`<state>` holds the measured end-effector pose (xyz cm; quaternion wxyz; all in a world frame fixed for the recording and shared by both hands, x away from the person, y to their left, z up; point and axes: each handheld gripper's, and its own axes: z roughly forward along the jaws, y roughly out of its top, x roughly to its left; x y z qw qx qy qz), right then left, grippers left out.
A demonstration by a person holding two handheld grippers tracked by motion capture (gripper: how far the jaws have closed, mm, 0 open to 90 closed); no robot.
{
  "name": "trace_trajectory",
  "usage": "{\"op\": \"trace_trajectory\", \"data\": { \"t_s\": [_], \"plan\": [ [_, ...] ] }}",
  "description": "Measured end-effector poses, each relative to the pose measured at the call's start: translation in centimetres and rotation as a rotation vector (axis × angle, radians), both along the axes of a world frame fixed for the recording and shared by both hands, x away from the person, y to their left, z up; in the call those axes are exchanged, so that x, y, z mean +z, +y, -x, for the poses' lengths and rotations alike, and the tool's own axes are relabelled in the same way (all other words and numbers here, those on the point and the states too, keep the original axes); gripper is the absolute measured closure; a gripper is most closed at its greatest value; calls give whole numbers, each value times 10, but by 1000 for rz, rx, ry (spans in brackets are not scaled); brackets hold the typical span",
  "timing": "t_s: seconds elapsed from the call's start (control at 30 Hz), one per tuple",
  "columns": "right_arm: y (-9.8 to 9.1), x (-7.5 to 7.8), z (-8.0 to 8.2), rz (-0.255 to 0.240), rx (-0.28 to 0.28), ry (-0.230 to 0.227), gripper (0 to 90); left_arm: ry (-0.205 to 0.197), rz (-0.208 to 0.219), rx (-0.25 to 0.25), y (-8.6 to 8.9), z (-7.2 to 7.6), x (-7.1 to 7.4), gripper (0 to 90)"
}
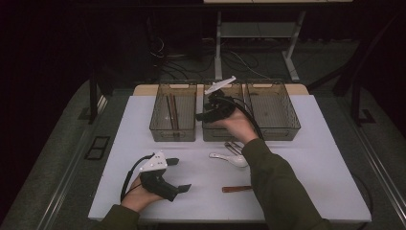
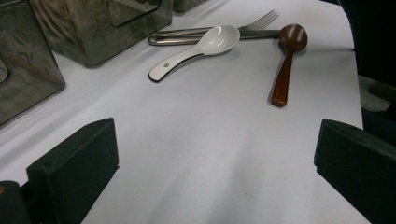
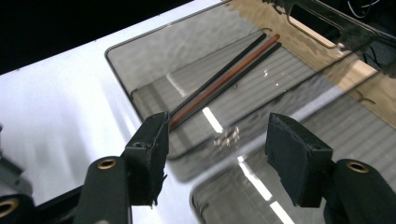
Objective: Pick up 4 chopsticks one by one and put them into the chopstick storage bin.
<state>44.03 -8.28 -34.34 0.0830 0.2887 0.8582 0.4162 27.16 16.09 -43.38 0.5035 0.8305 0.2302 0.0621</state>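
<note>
A person is sitting at a white-topped table (image 1: 306, 158), holding a black two-jaw gripper in each hand. Along the far side of the table, three smoky, see-through plastic bins are standing in a row.

The right gripper (image 1: 203, 115) is hovering over the middle bin (image 1: 215, 132), pointing toward the left bin (image 1: 173, 132). Its jaws are standing apart with nothing between them, released. In the right gripper view, the released jaws (image 3: 215, 154) are looking down past the rim of the left bin (image 3: 140, 84), where a bundle of long thin sticks (image 3: 224, 79), black and reddish-brown, is lying diagonally on the ribbed floor. In the high view the same sticks (image 1: 171, 111) are lying lengthwise in that bin.

The left gripper (image 1: 179, 175) is resting low over the near left part of the table, its jaws spread wide and empty. In the left gripper view, the open jaws (image 2: 215, 163) are framing bare white tabletop (image 2: 210, 140).

Between the two hands, loose cutlery is lying on the table: a white ceramic soup spoon (image 2: 198, 49), a metal fork (image 2: 243, 29) just behind it and touching it, and a brown wooden spoon (image 2: 287, 60) beside them, bowl end by the fork. In the high view the white spoon (image 1: 227, 158) is lying just in front of the middle bin, partly behind the person's dark green right sleeve (image 1: 277, 187).
</note>
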Motion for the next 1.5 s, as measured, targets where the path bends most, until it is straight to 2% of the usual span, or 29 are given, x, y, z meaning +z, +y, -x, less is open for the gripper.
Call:
{"op": "trace_trajectory", "data": {
  "t_s": [0.4,0.63,0.97,1.27,1.5],
  "plan": [
    [-51,-9,21,-54,-6,-1,389,7,-2,7,0,-1,-1,0],
    [-75,-16,35,-63,-15,0,387,3,-19,1,-1,-1,-1,0],
    [-110,-28,51,-98,-35,15,385,5,-16,7,-1,-2,-2,0],
    [-136,-35,70,-119,-43,12,384,5,-23,8,-1,-2,-2,0],
    [-153,-37,81,-112,-46,5,384,5,-24,10,-1,-1,-2,0]
  ]
}}
